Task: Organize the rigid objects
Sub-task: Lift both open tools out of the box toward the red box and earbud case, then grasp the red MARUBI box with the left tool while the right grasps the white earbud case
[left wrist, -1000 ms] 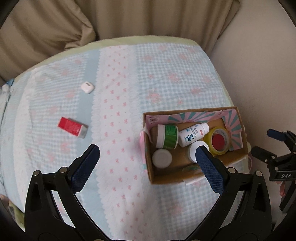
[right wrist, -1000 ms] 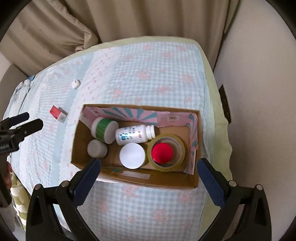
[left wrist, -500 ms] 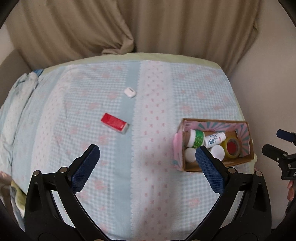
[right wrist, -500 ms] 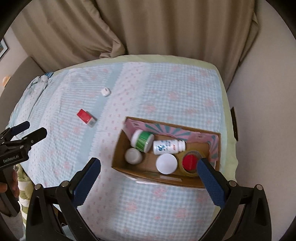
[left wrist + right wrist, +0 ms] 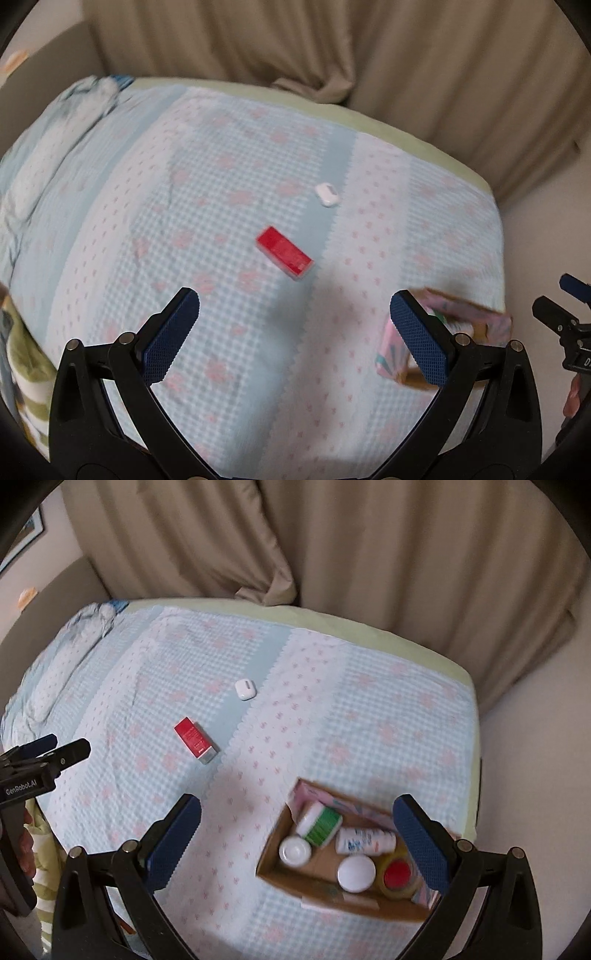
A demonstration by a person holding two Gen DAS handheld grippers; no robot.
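Observation:
A red flat box [image 5: 285, 254] and a small white earbud case [image 5: 327, 194] lie on the checked bedspread; both also show in the right wrist view, the red box [image 5: 196, 740] and the case [image 5: 244, 689]. A cardboard box [image 5: 280, 854] holds a green-banded jar [image 5: 320, 824], a white bottle [image 5: 364, 842], white lids and a tape roll with a red centre [image 5: 398, 875]. My left gripper [image 5: 293, 338] is open and empty, above the bedspread short of the red box. My right gripper [image 5: 295, 842] is open and empty above the cardboard box.
The cardboard box's corner [image 5: 469, 321] sits at the right in the left wrist view. Beige curtains [image 5: 332, 546] hang behind the bed. A crumpled cloth [image 5: 88, 624] lies at the far left corner. The bed's right edge [image 5: 474, 760] drops off beside a pale wall.
Both grippers have pulled back and swung left. The cardboard box has slid toward the right lower corner of both views; the red box and white case now sit near the centre.

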